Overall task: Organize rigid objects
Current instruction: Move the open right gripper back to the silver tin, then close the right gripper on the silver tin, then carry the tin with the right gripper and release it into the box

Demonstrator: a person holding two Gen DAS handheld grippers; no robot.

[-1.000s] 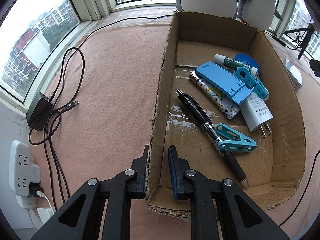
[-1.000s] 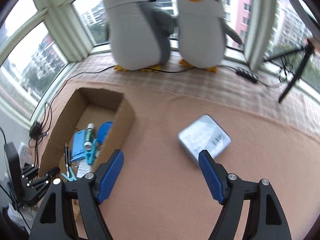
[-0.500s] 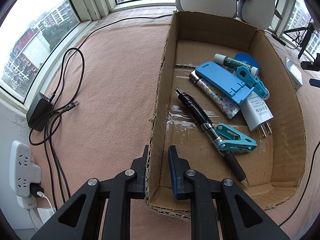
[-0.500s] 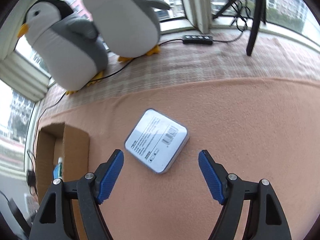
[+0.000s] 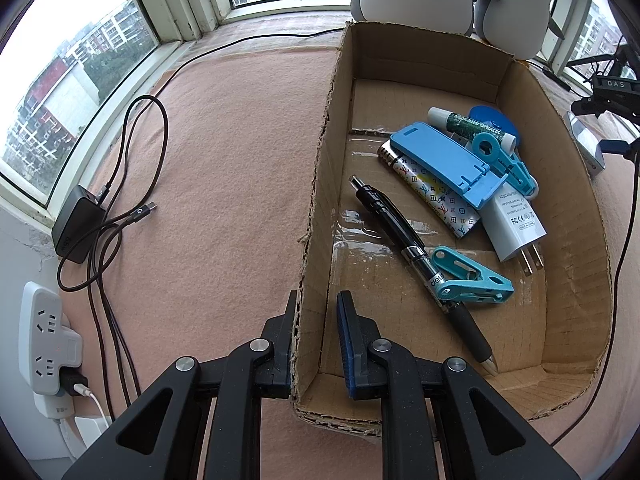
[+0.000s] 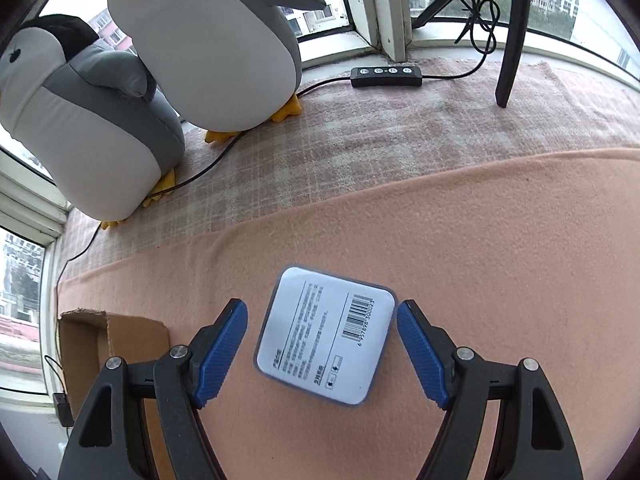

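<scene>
My left gripper (image 5: 318,344) is shut on the near left wall of the cardboard box (image 5: 316,216), one finger on each side. The box holds a black pen (image 5: 404,236), two teal clips (image 5: 470,276), a blue holder (image 5: 440,160), a white charger plug (image 5: 514,220), a patterned case and a glue stick (image 5: 468,124). My right gripper (image 6: 322,350) is open, its blue pads on either side of a square white-labelled flat box (image 6: 326,332) lying on the pink blanket. That flat box also shows at the right edge of the left wrist view (image 5: 586,144).
Two plush penguins (image 6: 212,52) stand at the window. A black cable remote (image 6: 386,77) and a tripod leg (image 6: 510,40) are behind the flat box. A black charger with cables (image 5: 78,228) and a white power strip (image 5: 46,344) lie left of the cardboard box.
My right gripper has swung away from the cardboard box and come down over the flat box, which now lies between its open fingers. My left gripper has not moved.
</scene>
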